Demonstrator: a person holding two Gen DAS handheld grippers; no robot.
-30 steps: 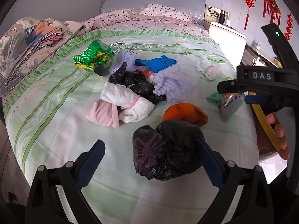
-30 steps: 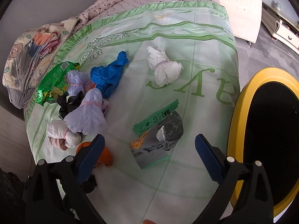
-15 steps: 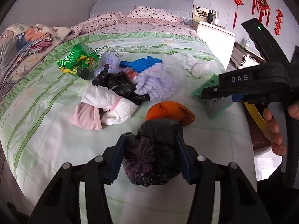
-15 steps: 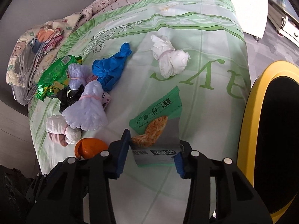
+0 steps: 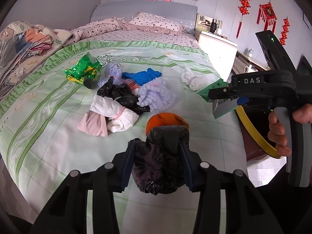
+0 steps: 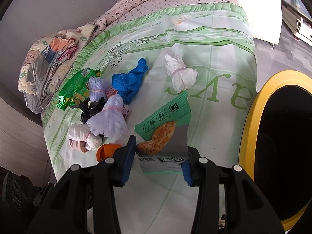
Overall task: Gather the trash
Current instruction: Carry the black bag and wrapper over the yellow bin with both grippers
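Observation:
A crumpled black plastic bag (image 5: 161, 167) sits between the blue pads of my left gripper (image 5: 157, 148). The jaws are closing and press on it, lifting it just above the green bedspread (image 5: 48, 120). My right gripper (image 6: 159, 152) is shut on a green and grey snack packet (image 6: 165, 120), held off the bed beside the yellow-rimmed bin (image 6: 251, 117). In the left wrist view the right gripper (image 5: 224, 95) carries that packet (image 5: 224, 108) at the bed's right edge. Loose trash on the bed: an orange piece (image 5: 165, 118), white bundles (image 5: 115, 113), lavender bundles (image 5: 156, 97), a blue bag (image 5: 142, 76), a green wrapper (image 5: 83, 70).
A person's hand (image 5: 278, 128) grips the right gripper's handle. A folded quilt with clothes (image 5: 23, 44) lies along the bed's left side, pillows (image 5: 154, 21) at the head. A white nightstand (image 5: 216, 48) stands right of the bed. Another white bundle (image 6: 181, 74) lies near the bin side.
Both grippers went from wide open to shut, the left on the black bag and the right on the snack packet. Both then lifted their loads a little off the bedspread.

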